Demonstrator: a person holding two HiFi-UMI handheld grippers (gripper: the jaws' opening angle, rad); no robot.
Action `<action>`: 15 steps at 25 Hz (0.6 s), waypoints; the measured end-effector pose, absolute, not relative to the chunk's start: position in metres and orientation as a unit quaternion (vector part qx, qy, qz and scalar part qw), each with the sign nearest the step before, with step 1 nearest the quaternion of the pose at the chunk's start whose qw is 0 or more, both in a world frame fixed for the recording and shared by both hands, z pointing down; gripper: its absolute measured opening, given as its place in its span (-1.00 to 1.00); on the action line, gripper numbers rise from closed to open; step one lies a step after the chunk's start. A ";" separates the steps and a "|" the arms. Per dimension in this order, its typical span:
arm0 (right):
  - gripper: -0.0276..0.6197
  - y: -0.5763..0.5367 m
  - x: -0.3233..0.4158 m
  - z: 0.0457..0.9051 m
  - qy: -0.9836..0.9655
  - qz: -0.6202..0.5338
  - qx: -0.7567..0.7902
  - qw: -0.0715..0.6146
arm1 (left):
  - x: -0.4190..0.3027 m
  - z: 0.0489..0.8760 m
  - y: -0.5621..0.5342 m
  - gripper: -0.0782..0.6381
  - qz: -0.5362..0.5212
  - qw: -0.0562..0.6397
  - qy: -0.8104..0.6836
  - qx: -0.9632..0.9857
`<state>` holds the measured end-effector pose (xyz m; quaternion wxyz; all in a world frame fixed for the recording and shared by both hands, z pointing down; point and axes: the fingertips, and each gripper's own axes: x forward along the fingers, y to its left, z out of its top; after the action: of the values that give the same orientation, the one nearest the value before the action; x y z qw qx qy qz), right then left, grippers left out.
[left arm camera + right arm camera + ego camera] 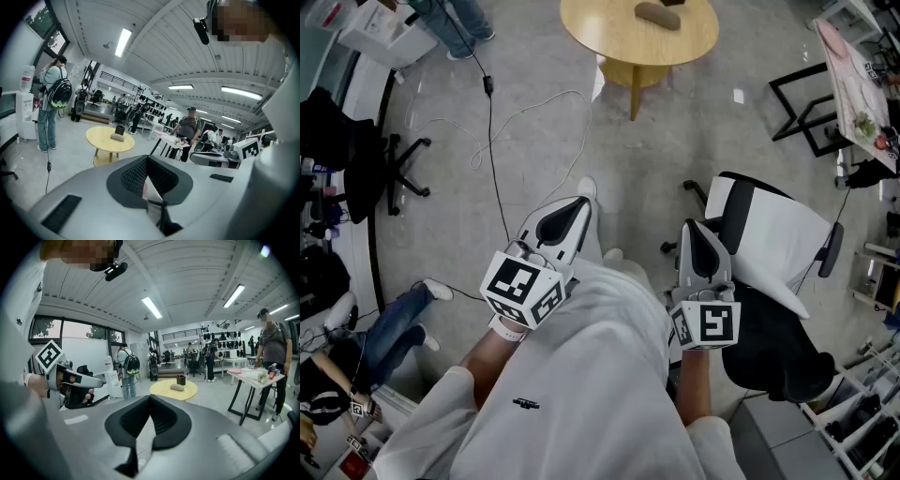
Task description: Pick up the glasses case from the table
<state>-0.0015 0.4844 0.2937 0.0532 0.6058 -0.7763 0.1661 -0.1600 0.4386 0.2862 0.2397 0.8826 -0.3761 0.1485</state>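
Across the grey workshop floor (694, 131) stands a round yellow surface (614, 47), with the glasses case (657, 15) lying on top of it. The left tongs (583, 201) and right tongs (692, 229) are both clenched and empty. They are carried well short of that surface, probably because the approach has not yet begun.

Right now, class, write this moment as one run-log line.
stage: not yet at table | left tongs: shut, empty | right tongs: shut, empty | glasses case: on round table, untouched
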 end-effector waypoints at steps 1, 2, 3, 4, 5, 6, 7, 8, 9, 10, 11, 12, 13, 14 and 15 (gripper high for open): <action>-0.88 0.493 -0.001 0.293 -0.775 0.164 0.608 0.056 | -0.156 0.284 0.447 -0.76 0.150 0.238 -0.373 0.884; -0.88 0.500 -0.001 0.292 -0.773 0.162 0.610 0.058 | -0.153 0.282 0.454 -0.76 0.150 0.236 -0.369 0.886; -0.88 0.506 -0.001 0.291 -0.771 0.161 0.613 0.060 | -0.150 0.280 0.461 -0.76 0.150 0.235 -0.366 0.888; -0.88 0.511 -0.002 0.291 -0.769 0.162 0.615 0.061 | -0.149 0.278 0.466 -0.76 0.149 0.235 -0.363 0.890; -0.88 0.514 -0.004 0.291 -0.768 0.163 0.616 0.062 | -0.149 0.276 0.472 -0.76 0.149 0.234 -0.361 0.890; -0.88 0.517 -0.007 0.292 -0.768 0.165 0.616 0.063 | -0.150 0.276 0.477 -0.76 0.150 0.234 -0.360 0.891; -0.88 0.520 -0.011 0.293 -0.769 0.167 0.614 0.064 | -0.153 0.277 0.482 -0.76 0.153 0.235 -0.359 0.890; -0.88 0.522 -0.016 0.293 -0.770 0.168 0.613 0.065 | -0.157 0.279 0.486 -0.76 0.157 0.238 -0.359 0.889; -0.88 0.523 -0.019 0.292 -0.770 0.168 0.612 0.065 | -0.159 0.281 0.489 -0.76 0.159 0.240 -0.359 0.888; -0.88 0.523 -0.021 0.290 -0.771 0.168 0.612 0.061 | -0.160 0.283 0.490 -0.76 0.160 0.240 -0.358 0.888; -0.88 0.521 -0.022 0.289 -0.771 0.170 0.612 0.054 | -0.161 0.284 0.489 -0.76 0.160 0.239 -0.358 0.888; -0.88 0.520 -0.023 0.288 -0.771 0.175 0.611 0.046 | -0.160 0.285 0.487 -0.76 0.159 0.240 -0.358 0.888; -0.88 0.519 -0.025 0.287 -0.772 0.183 0.607 0.038 | -0.161 0.284 0.486 -0.76 0.157 0.243 -0.359 0.887; -0.88 0.518 -0.029 0.287 -0.775 0.192 0.602 0.031 | -0.163 0.284 0.484 -0.76 0.154 0.248 -0.360 0.886; -0.88 0.517 -0.033 0.285 -0.778 0.196 0.597 0.028 | -0.166 0.282 0.482 -0.76 0.149 0.253 -0.362 0.885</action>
<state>-0.0325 0.5171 0.2853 0.0283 0.5968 -0.7776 0.1961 -0.1656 0.4825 0.2821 0.2531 0.8846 -0.3622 0.1490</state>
